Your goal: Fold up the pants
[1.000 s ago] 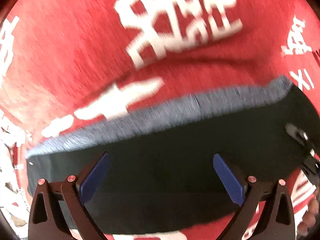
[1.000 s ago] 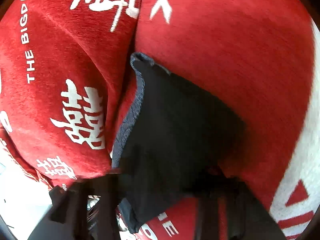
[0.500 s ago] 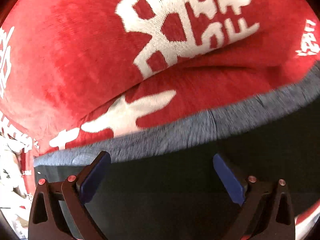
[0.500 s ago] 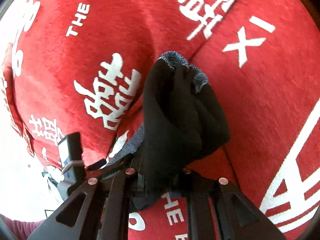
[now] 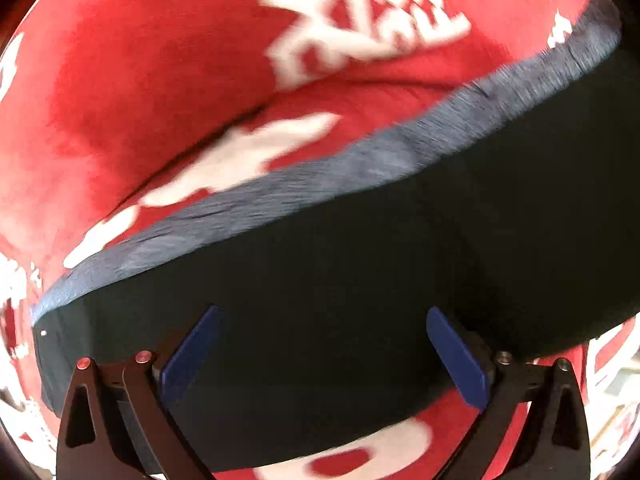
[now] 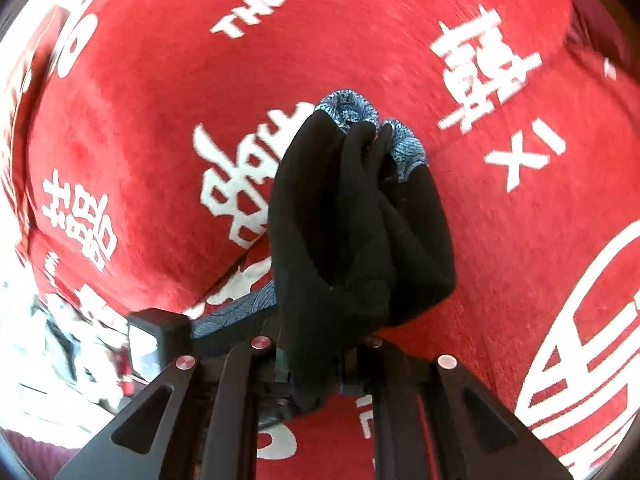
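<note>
The black pants point(image 5: 360, 280) with a blue-grey patterned waistband point(image 5: 320, 176) stretch across the left wrist view over a red blanket. My left gripper point(image 5: 320, 348) is open, its blue pads point(image 5: 188, 352) spread wide above the black cloth. In the right wrist view my right gripper point(image 6: 320, 356) is shut on a bunched-up end of the pants point(image 6: 352, 232), which stands up from the jaws with patterned trim point(image 6: 352, 108) at its top. The right fingertips are hidden by the cloth.
A red blanket with white characters and lettering point(image 6: 520, 240) covers the whole surface and has soft folds point(image 5: 224, 128). The other gripper's body point(image 6: 156, 336) shows at the lower left of the right wrist view. A bright cluttered area point(image 6: 60, 340) lies beyond the blanket's left edge.
The right gripper has lifted and turned with the bunched pants end held in it. The left gripper stays open while the pants shift beneath it, and the waistband now slants up to the right.
</note>
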### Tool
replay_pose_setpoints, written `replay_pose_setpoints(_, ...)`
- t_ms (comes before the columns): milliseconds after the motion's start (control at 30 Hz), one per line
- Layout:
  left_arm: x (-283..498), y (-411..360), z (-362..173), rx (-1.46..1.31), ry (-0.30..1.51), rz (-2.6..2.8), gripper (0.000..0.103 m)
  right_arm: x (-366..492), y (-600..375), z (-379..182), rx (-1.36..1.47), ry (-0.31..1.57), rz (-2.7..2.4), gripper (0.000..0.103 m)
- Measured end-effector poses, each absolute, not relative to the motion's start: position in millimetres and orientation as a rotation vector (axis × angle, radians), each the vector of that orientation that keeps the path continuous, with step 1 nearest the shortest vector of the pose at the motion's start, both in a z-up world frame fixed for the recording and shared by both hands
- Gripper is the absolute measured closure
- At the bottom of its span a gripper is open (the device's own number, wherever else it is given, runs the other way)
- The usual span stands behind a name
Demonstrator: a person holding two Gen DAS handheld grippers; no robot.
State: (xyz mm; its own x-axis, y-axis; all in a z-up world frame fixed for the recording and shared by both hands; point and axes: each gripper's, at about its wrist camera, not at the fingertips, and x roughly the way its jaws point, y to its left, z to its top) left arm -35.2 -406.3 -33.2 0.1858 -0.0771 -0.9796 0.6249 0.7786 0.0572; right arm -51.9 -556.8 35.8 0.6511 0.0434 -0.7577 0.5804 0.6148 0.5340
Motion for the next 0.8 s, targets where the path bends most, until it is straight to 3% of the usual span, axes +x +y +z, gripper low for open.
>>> replay_pose_setpoints(167, 1, -312, -1, 0.4, 1.273, -0.475, 0.0, -14, -485, 73, 0.626, 0.888, -0.367, 0.088)
replay_pose_setpoints(300, 35, -223, -3, 0.377, 1.264, -0.366, 0.0, 37, -411, 70, 0.455, 0.968, -0.323, 0.086)
replay_pose_setpoints(533, 64, -104, -21, 0.289, 1.316, -0.159, 0.0, 126, -272, -39, 0.182, 1.282, -0.293, 0.063)
replay_pose_setpoints(567, 64, -96, -21, 0.282, 1.316, -0.155, 0.0, 130, -258, -44, 0.1, 1.303, -0.328, 0.056)
replay_pose_setpoints(633, 65, -88, -24, 0.276, 1.315, -0.167, 0.0, 128, -242, -36, 0.056, 1.291, -0.323, 0.045)
replay_pose_setpoints(800, 64, -100, -8, 0.215, 1.322, -0.29, 0.0, 100, -244, 9, 0.261, 1.202, -0.082, 0.037)
